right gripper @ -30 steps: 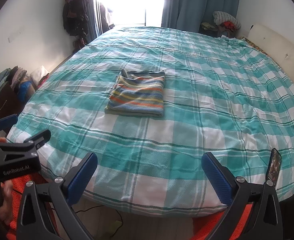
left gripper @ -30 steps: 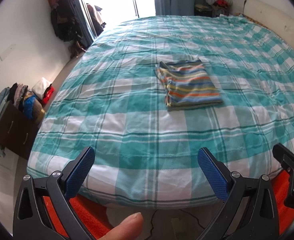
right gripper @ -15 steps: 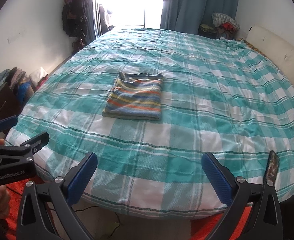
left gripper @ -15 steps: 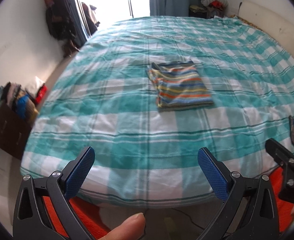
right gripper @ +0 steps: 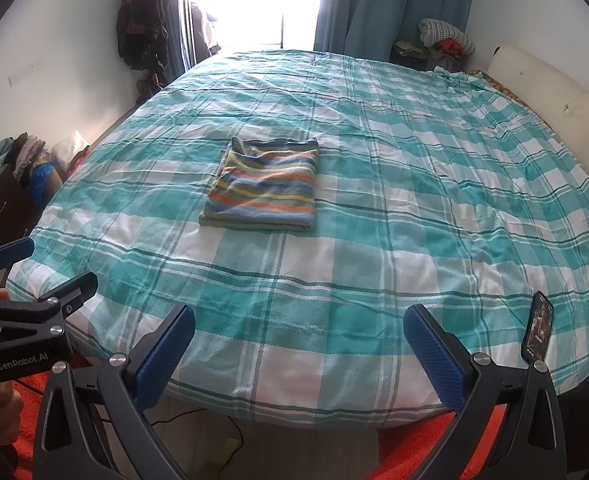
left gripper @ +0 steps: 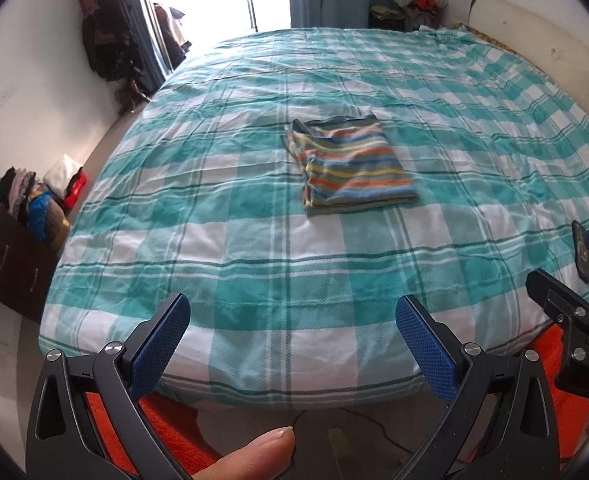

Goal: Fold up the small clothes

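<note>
A small striped garment (left gripper: 350, 168) lies folded into a flat rectangle near the middle of the teal checked bed (left gripper: 254, 272); it also shows in the right wrist view (right gripper: 264, 188). My left gripper (left gripper: 292, 344) is open and empty, held off the bed's near edge, well short of the garment. My right gripper (right gripper: 300, 350) is open and empty, also off the near edge. Each gripper shows at the edge of the other's view: the right one in the left wrist view (left gripper: 574, 312) and the left one in the right wrist view (right gripper: 26, 300).
A phone (right gripper: 538, 330) lies at the bed's near right edge. A dark drawer unit with piled clothes (left gripper: 18, 232) stands on the left. Clothes hang by the window (left gripper: 110, 32). An orange rug (right gripper: 434, 440) and a cable lie on the floor below.
Both grippers have drawn back from the bed and risen a little; the garment looks smaller and farther. The garment has not moved. Both jaws stay open.
</note>
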